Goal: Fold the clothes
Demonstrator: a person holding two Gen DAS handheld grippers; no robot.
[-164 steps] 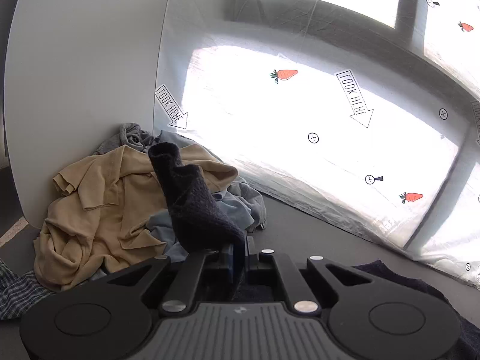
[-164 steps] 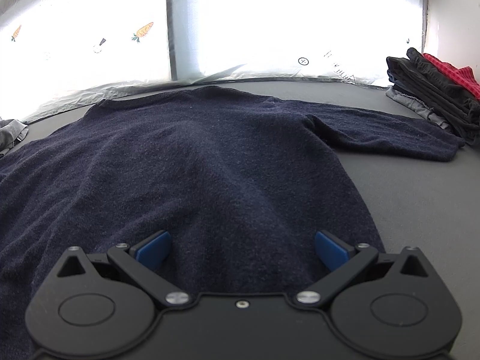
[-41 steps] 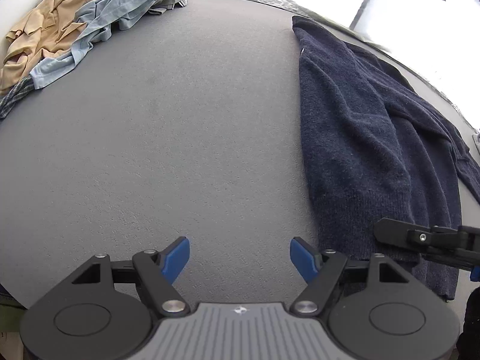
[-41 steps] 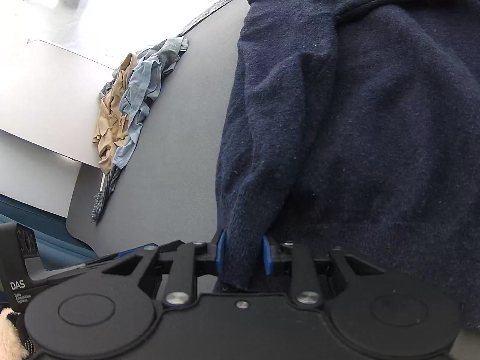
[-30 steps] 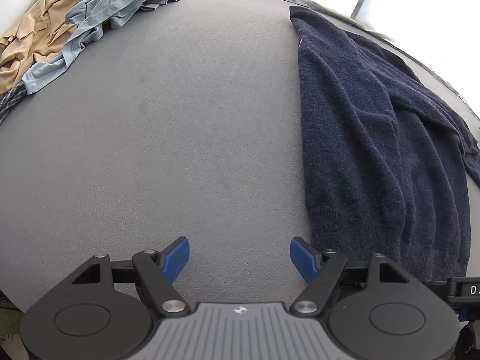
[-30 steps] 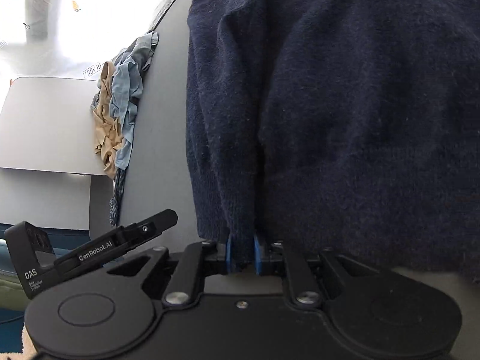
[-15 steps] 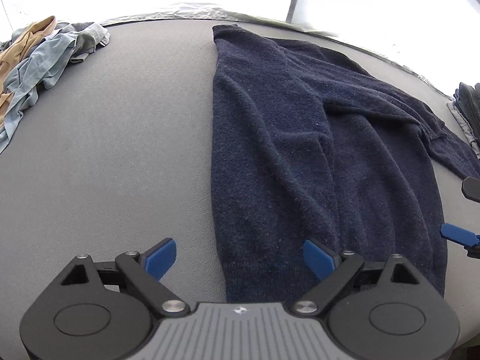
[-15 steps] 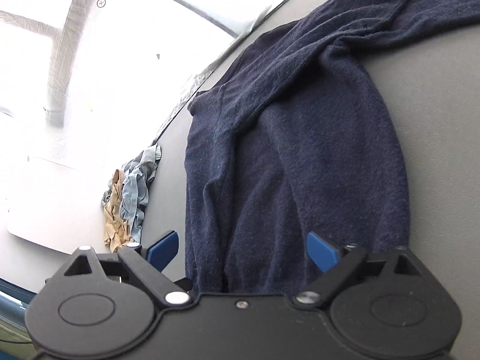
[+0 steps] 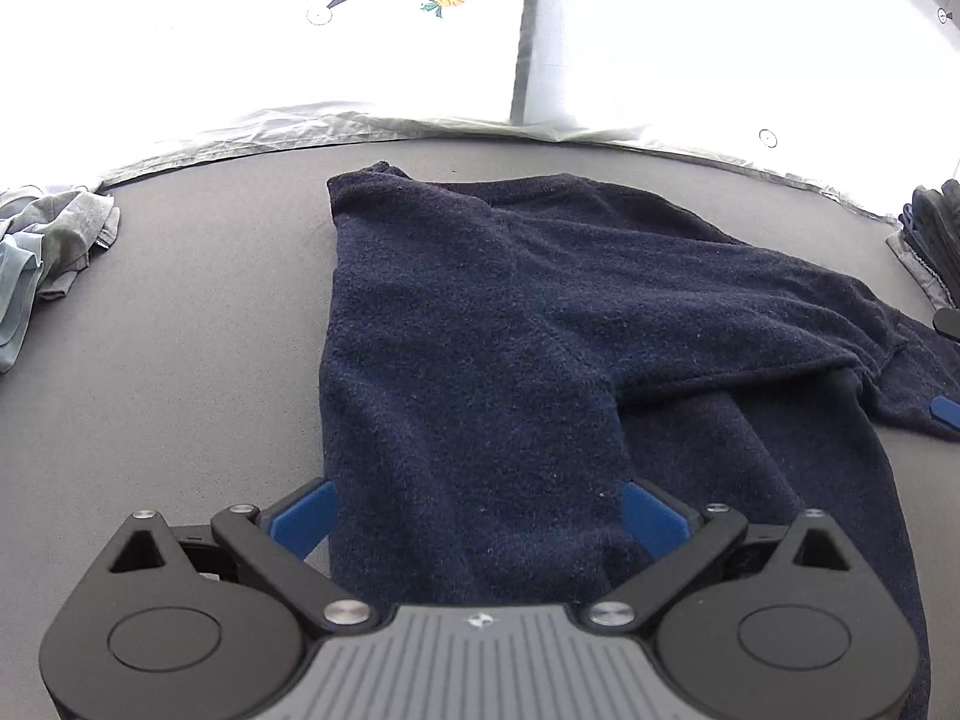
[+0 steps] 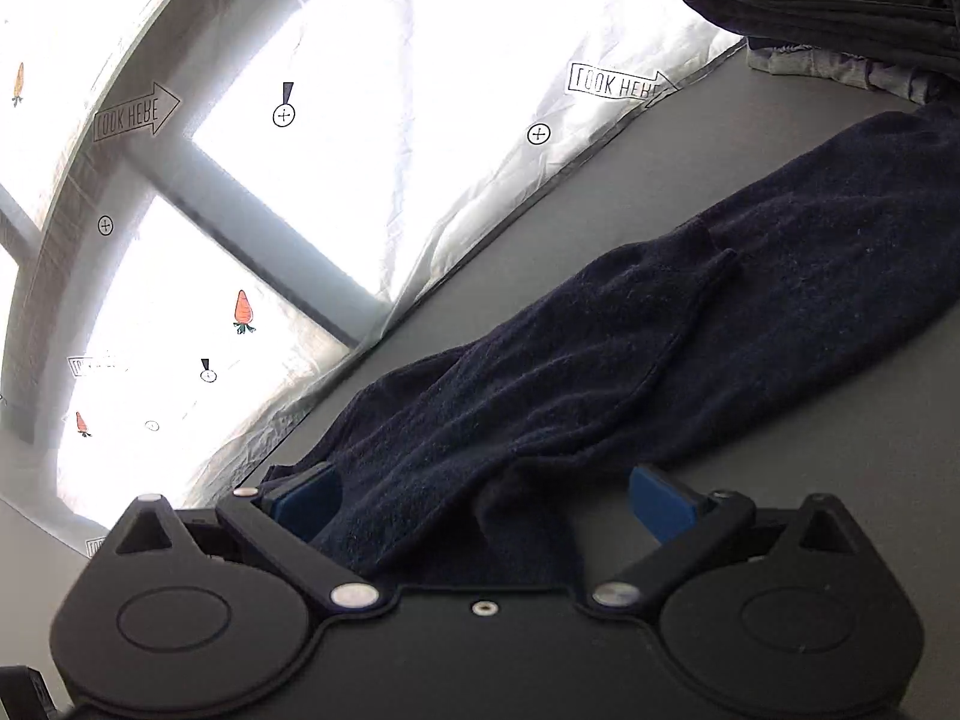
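Observation:
A dark navy sweater (image 9: 480,324) lies on the grey table (image 9: 180,360), its left side folded over the body and one sleeve reaching right. My left gripper (image 9: 477,510) is open above the sweater's near hem, blue pads either side of the folded part. My right gripper (image 10: 483,501) is open over the sweater (image 10: 630,348), whose sleeve stretches to the upper right. One blue pad of the right gripper (image 9: 945,411) shows at the right edge of the left wrist view.
A pile of unfolded grey and light blue clothes (image 9: 42,252) lies at the table's far left. A stack of folded dark clothes (image 10: 840,6) sits at the far right. A white printed curtain (image 9: 360,60) hangs behind the table.
The right gripper let go of the sweater's edge after drawing it across, and opened. Both grippers have swung to face the sweater's length; the left moved over the hem.

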